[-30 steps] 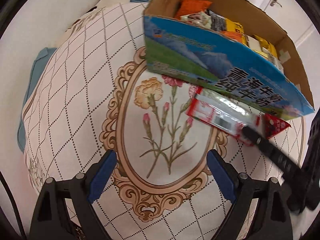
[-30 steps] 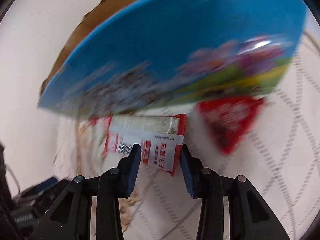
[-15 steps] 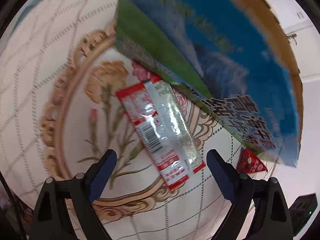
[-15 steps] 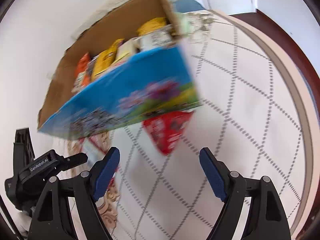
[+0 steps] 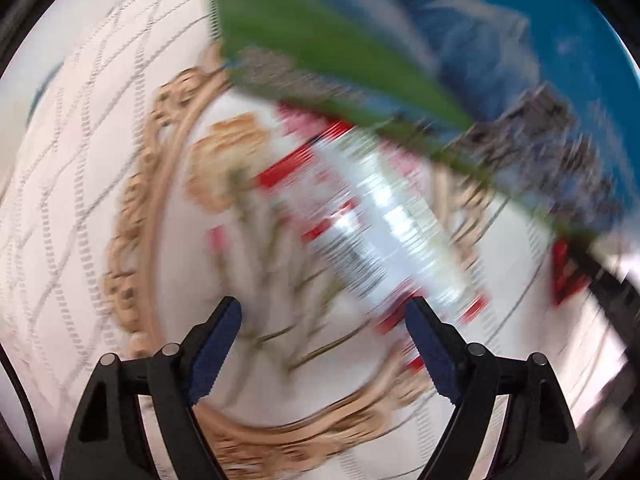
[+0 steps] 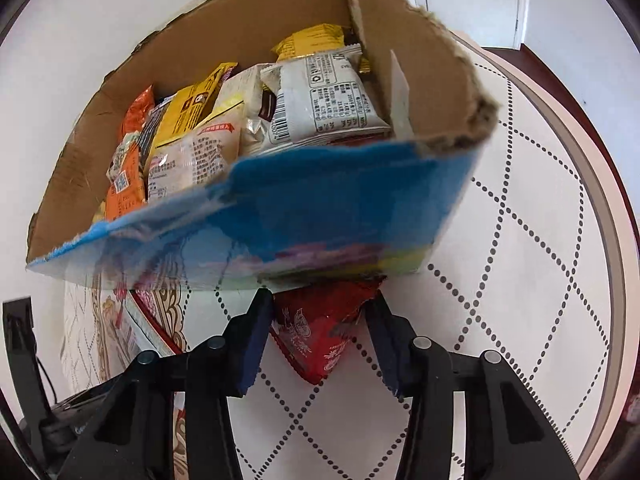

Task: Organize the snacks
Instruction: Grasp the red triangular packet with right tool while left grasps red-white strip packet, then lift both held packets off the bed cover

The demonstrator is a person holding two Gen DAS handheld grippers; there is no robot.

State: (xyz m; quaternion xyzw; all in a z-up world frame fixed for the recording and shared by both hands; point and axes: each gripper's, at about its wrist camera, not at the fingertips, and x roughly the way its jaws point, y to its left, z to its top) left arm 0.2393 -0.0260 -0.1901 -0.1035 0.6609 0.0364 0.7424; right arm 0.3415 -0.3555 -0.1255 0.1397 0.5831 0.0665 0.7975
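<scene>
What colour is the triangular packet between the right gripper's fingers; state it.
Red with pale printing; the triangular packet shows best in the right wrist view.

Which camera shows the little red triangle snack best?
The right wrist view: the red triangle packet is sharp and near, between the closing right gripper's jaws. The left wrist view shows only a blurred red corner at the right edge, under the box.
</scene>
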